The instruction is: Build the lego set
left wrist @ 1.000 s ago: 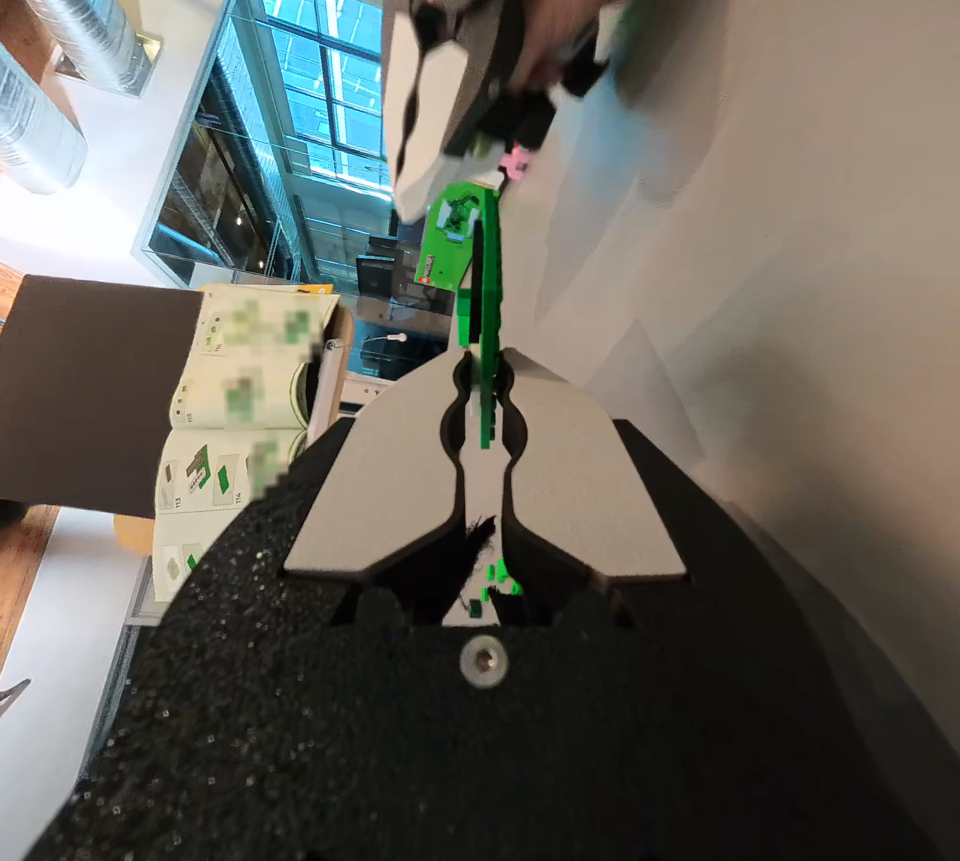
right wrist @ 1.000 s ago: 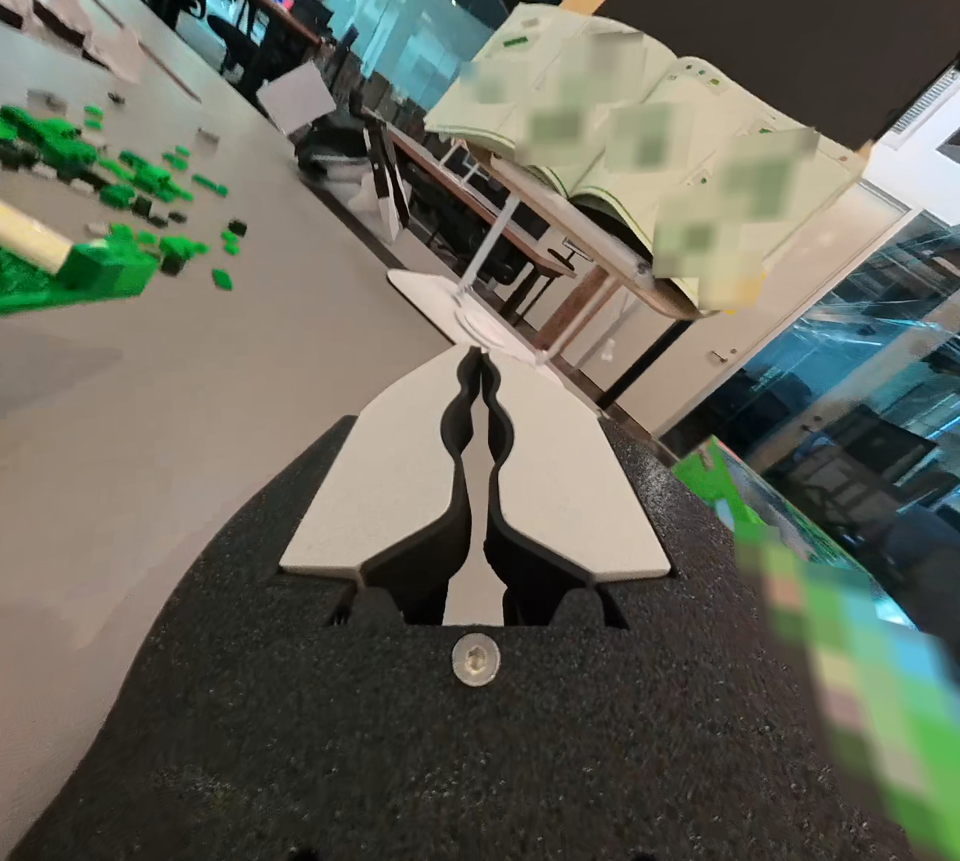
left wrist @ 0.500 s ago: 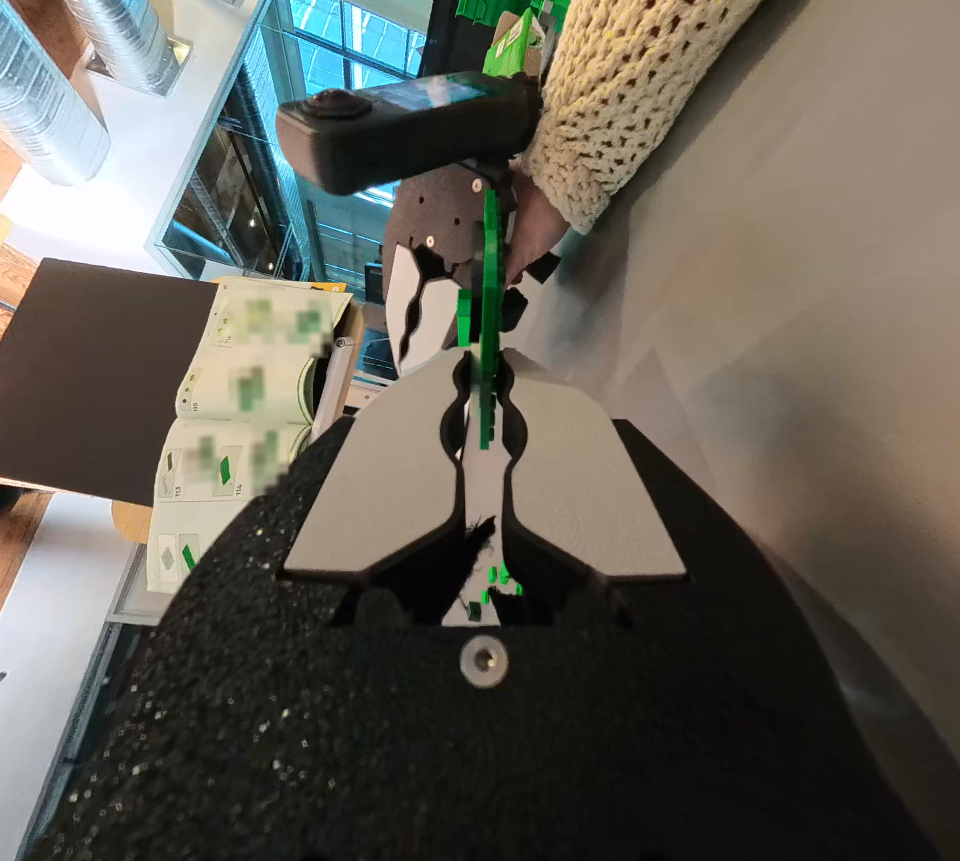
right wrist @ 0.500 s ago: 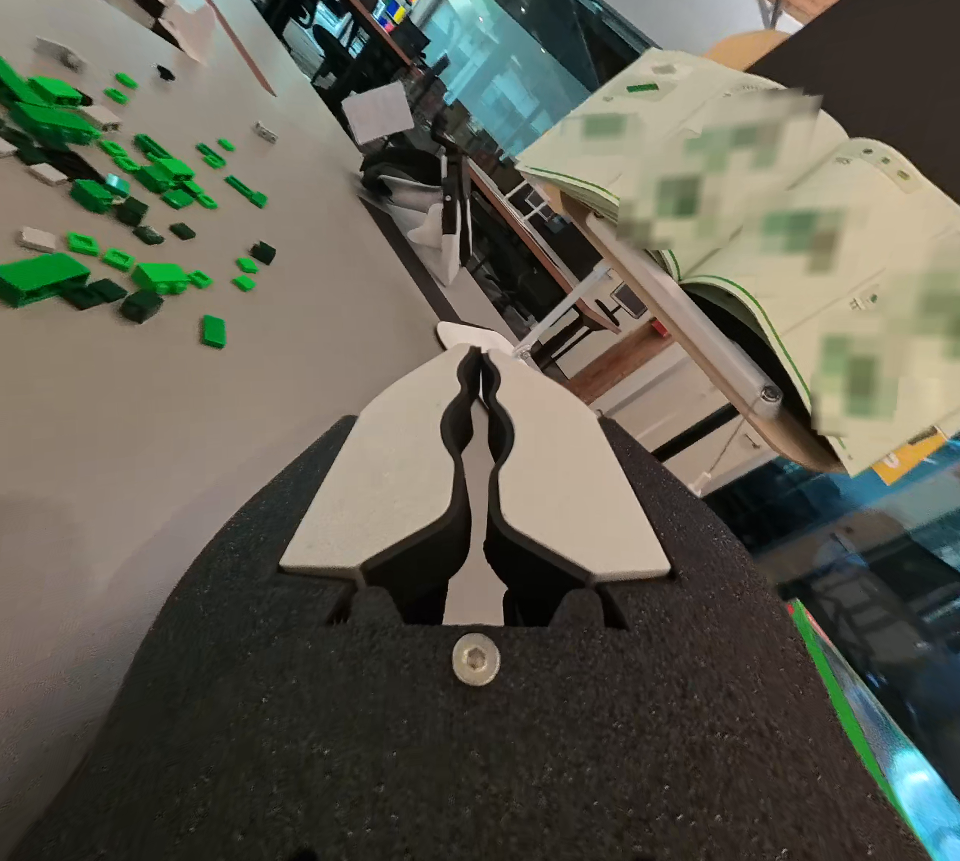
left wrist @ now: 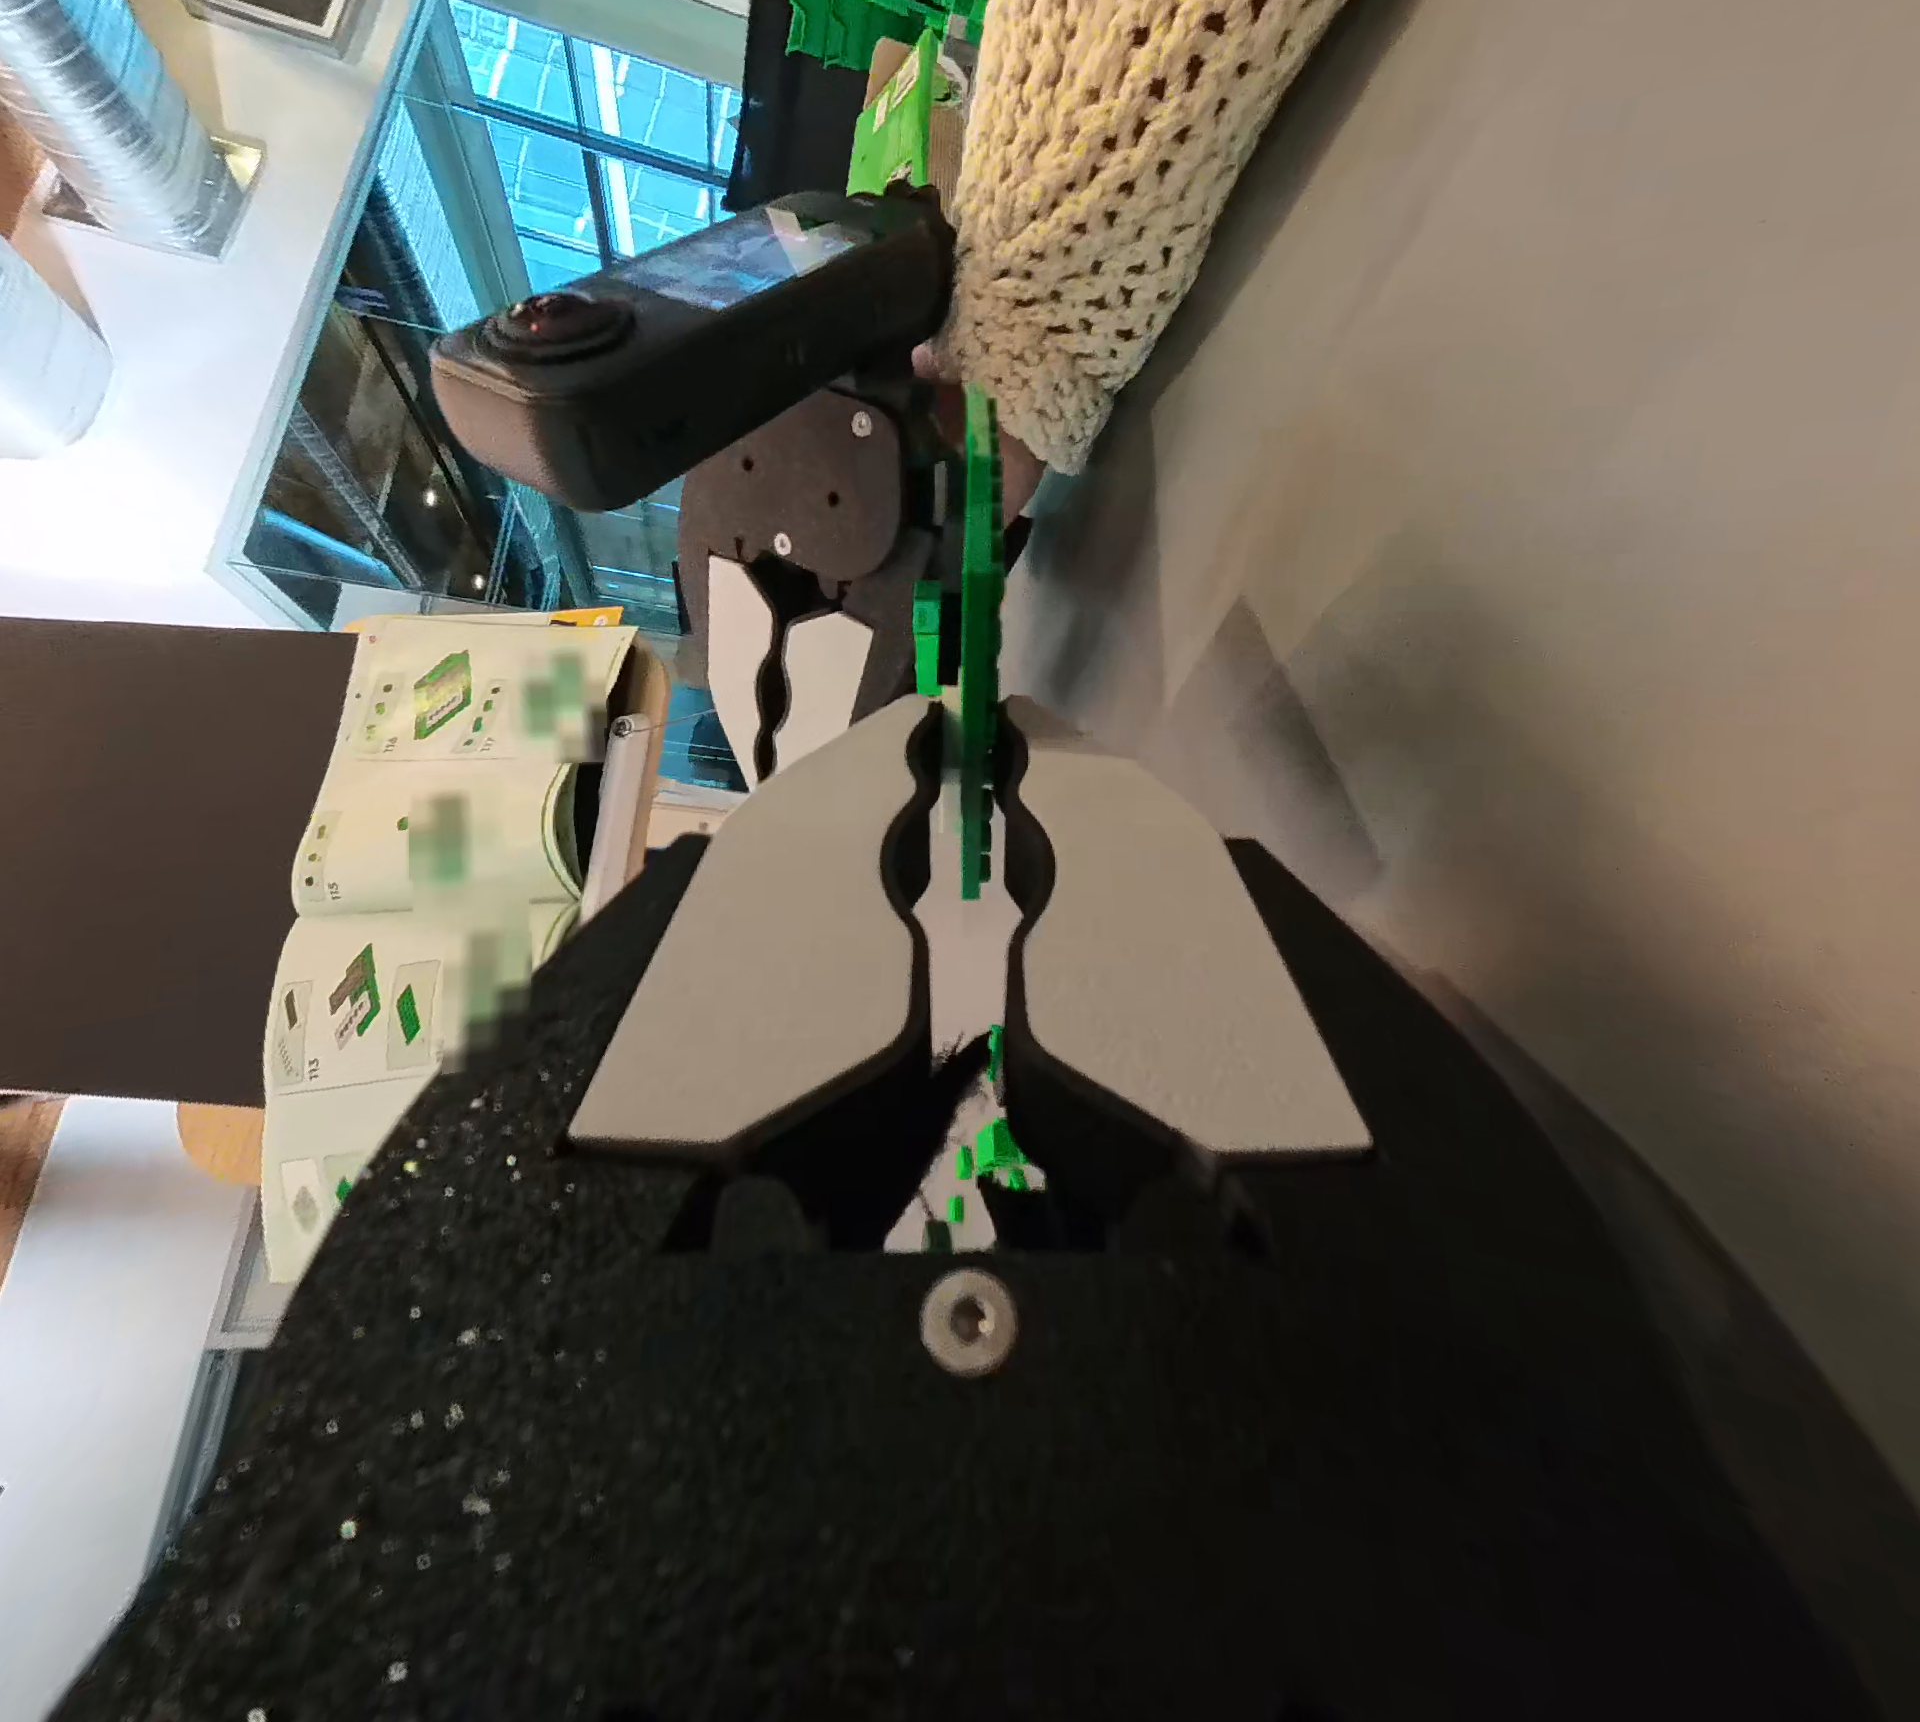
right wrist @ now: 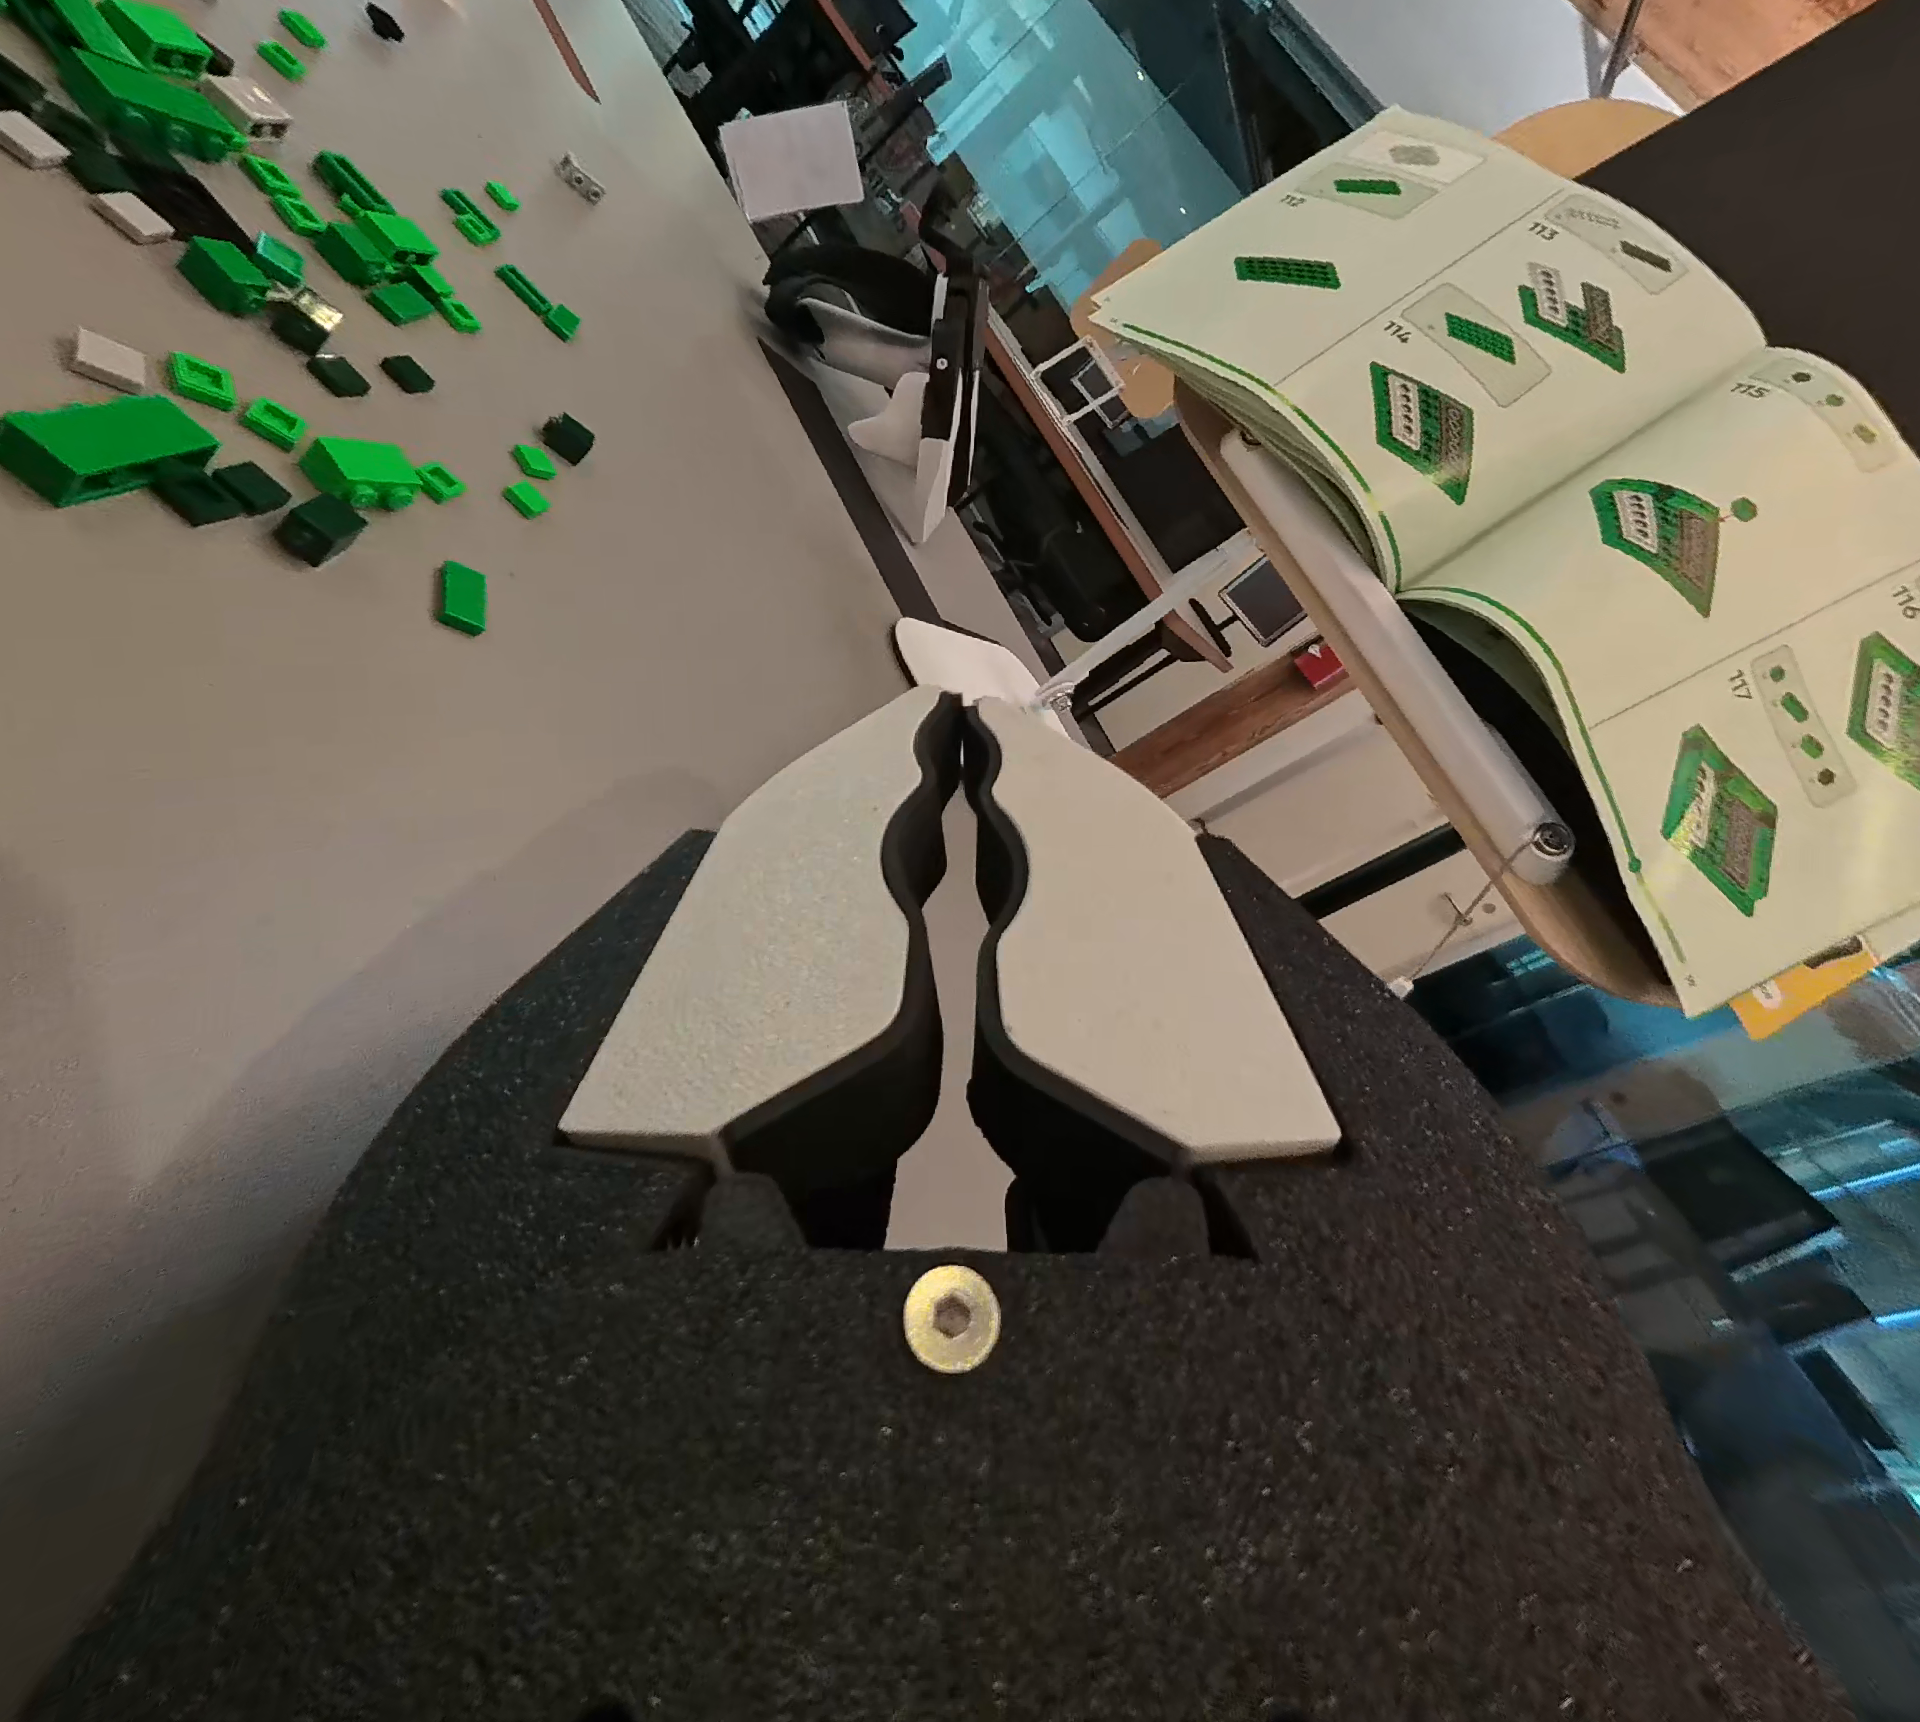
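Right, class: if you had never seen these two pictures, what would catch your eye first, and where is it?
First, the thin green lego plate, held edge-on in the shut left tool, with the right tool and its black camera just beyond. In the right wrist view, loose green lego pieces lie scattered on the grey table at the left, and an open instruction booklet sits propped at the right.

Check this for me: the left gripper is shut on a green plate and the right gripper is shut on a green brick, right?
Not quite. The right gripper is shut, but on nothing: the right wrist view shows its jaws closed with no brick between them, and the loose bricks lie on the table. The left gripper is indeed shut on the green plate, as the left wrist view shows.
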The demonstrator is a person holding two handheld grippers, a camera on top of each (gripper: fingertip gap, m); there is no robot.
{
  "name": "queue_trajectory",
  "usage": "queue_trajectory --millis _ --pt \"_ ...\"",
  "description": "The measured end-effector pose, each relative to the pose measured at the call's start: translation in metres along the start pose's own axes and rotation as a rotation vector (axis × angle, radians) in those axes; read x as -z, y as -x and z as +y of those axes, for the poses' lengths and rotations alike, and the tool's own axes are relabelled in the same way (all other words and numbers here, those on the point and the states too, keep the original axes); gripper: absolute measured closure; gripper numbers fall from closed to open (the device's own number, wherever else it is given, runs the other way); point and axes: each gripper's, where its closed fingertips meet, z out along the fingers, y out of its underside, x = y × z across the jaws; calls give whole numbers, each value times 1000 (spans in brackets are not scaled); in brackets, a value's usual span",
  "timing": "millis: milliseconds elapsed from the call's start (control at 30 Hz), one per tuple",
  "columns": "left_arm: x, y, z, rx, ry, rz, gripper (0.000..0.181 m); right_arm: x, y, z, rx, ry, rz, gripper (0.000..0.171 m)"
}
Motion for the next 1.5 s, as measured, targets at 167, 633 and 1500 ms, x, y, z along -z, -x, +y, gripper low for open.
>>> queue_trajectory --millis 167,633,1500 --pt "1 -1 -5 -24 -22 -1 173 0 4 0 7 1 -23 171" --pt "6 -7 -11 -98 -36 32 173 -5 12 6 42 36 -57 171" --pt "11 -16 -13 -41 -67 75 173 -12 117 -31 -350 68 -1187 149"
